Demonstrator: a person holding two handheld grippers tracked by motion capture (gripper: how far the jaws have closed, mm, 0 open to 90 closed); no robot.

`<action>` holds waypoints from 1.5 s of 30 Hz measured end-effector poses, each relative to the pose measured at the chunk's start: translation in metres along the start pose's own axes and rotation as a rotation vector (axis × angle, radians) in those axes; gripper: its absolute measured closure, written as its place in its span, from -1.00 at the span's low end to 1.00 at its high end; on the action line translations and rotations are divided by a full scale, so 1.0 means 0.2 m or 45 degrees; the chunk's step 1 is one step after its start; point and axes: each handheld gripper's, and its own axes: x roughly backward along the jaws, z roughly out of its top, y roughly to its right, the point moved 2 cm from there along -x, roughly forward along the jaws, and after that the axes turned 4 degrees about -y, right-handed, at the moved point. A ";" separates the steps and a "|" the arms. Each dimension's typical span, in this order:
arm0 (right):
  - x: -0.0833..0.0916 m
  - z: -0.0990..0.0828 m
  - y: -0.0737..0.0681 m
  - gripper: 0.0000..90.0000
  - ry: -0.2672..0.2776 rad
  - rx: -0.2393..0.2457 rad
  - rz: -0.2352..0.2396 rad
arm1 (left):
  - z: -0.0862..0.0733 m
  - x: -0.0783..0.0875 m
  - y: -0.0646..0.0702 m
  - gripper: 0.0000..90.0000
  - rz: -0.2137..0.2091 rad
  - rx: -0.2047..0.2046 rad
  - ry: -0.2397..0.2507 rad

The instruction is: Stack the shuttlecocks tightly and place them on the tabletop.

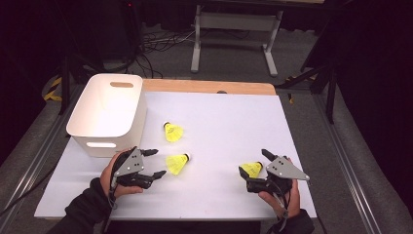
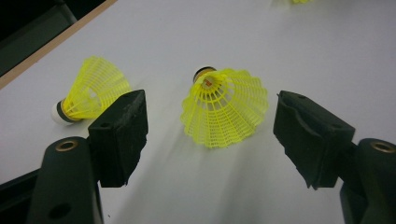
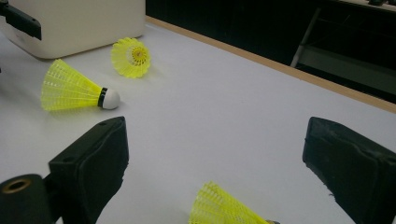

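Shuttlecock [image 2: 224, 108] between left hand-held gripper [image 2: 210, 135] pads, skirt-first, untouched

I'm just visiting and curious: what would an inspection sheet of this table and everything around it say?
Surface: white table top, wooden strip at the far edge.
Job's things: three yellow shuttlecocks: far shuttlecock, middle shuttlecock, right shuttlecock; white bin at far left.
Clutter: nothing seen.
Grippers: left gripper jaws open, facing the middle shuttlecock; right gripper jaws open around the right shuttlecock, not pressing it.
Cables: black cables on the floor beyond the table.
Surroundings: grey desk frame, dark curtains.
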 end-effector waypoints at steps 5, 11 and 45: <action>0.00 0.00 0.00 -0.81 -0.007 -0.009 0.006 | -0.02 0.03 -0.02 -0.40 0.046 0.007 0.000; -0.01 0.00 -0.01 -0.80 -0.018 0.011 0.014 | -0.04 0.08 -0.04 -0.41 0.088 0.045 0.025; -0.05 -0.02 -0.03 -0.79 -0.102 0.045 0.112 | 0.50 -0.42 -0.31 -0.27 0.231 0.179 -0.229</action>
